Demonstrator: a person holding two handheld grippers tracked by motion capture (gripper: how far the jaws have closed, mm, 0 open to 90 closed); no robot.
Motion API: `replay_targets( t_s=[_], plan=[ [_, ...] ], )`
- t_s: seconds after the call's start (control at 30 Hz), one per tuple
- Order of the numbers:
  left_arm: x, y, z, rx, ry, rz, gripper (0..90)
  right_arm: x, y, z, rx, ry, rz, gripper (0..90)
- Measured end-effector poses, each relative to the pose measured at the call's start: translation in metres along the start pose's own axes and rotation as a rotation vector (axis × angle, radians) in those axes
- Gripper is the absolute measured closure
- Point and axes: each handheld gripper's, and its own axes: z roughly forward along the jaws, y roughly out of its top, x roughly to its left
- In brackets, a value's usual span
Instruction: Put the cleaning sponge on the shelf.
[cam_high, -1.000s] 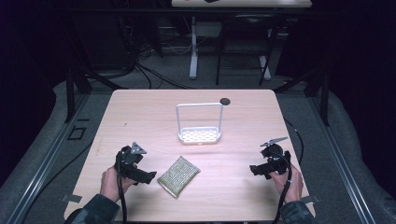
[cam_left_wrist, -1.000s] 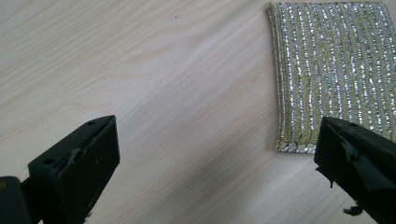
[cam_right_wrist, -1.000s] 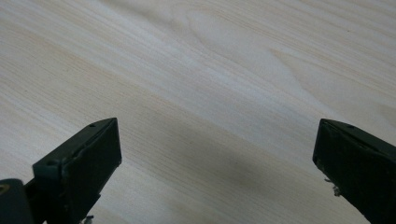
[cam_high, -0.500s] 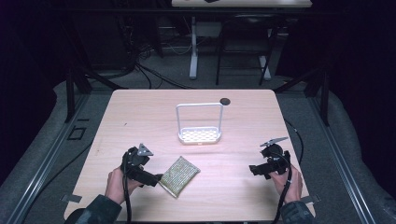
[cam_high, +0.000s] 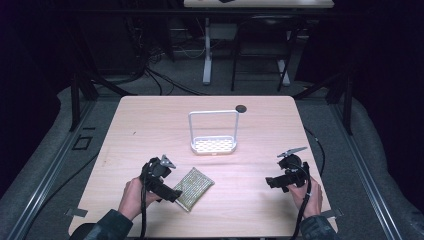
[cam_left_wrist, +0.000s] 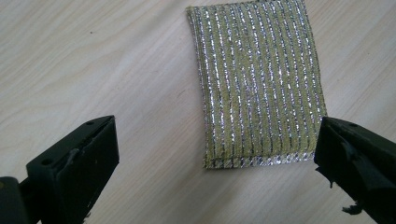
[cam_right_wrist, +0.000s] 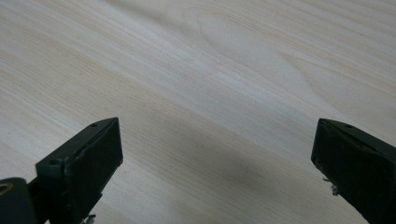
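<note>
Pale wood table, dim, perhaps carpeted room; both grippers' fingers spread, left gripper over sponge.

Your high view looks forward and down on the whole counter. Each hand-held gripper camera faces it closely; the left shares the sponge.

Each black gripper trails a black cable (grey three-cornered plate on top); sleeves dark.
</note>
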Motion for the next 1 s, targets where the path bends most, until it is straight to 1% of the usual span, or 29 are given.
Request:
replay_targets(
  t_s=[0.1,0.13,0.2,0.27,0.37,0.47,0.53,0.57,0.6,0.67,0.7,0.77,0.9,0.93,0.97,1.0],
  plan=[
    [-0.002,0.004,0.002,0.004,-0.004,0.01,0.0,0.0,0.0,0.0,0.0,0.002,0.002,1.7],
    [-0.006,0.008,0.005,0.021,-0.007,0.024,0.0,0.0,0.0,0.0,0.0,0.003,0.002,1.7],
    [-0.009,0.013,0.009,0.034,-0.015,0.033,0.0,0.0,0.0,0.0,0.002,0.004,0.001,1.7],
    [-0.012,0.017,0.012,0.043,-0.016,0.036,0.0,0.0,0.0,0.001,0.003,0.004,0.0,1.7],
    [-0.016,0.023,0.019,0.069,-0.027,0.044,0.0,0.0,0.0,0.001,0.002,0.005,-0.002,1.7],
    [-0.019,0.029,0.027,0.093,-0.044,0.056,0.0,-0.001,0.0,0.001,0.002,0.006,-0.002,1.7],
    [-0.021,0.031,0.032,0.11,-0.045,0.056,0.0,0.0,0.0,0.001,0.004,0.007,-0.002,1.7],
    [-0.021,0.031,0.032,0.11,-0.045,0.056,0.0,0.0,0.0,0.001,0.006,0.008,-0.002,1.7],
    [-0.021,0.033,0.037,0.126,-0.047,0.05,0.0,-0.001,0.0,0.001,0.005,0.008,-0.003,1.7],
    [-0.022,0.034,0.04,0.132,-0.048,0.047,0.0,-0.001,0.0,0.001,0.005,0.009,-0.002,1.7],
    [-0.022,0.035,0.042,0.137,-0.04,0.049,0.0,-0.001,0.0,0.001,0.003,0.008,-0.002,1.7],
    [-0.022,0.035,0.044,0.14,-0.044,0.054,0.2,-0.001,0.0,0.001,0.003,0.008,-0.003,1.7],
    [-0.023,0.033,0.049,0.148,-0.044,0.05,6.5,0.0,0.0,0.001,0.003,0.01,-0.003,1.8],
    [-0.022,0.033,0.049,0.146,-0.048,0.052,9.8,0.0,0.0,0.001,0.004,0.01,-0.005,1.8],
    [-0.021,0.032,0.05,0.141,-0.069,0.04,11.9,0.0,0.0,0.001,0.004,0.011,-0.007,1.8],
    [-0.021,0.032,0.05,0.134,-0.073,0.037,14.1,0.0,0.0,0.001,0.003,0.012,-0.006,1.8]
  ],
)
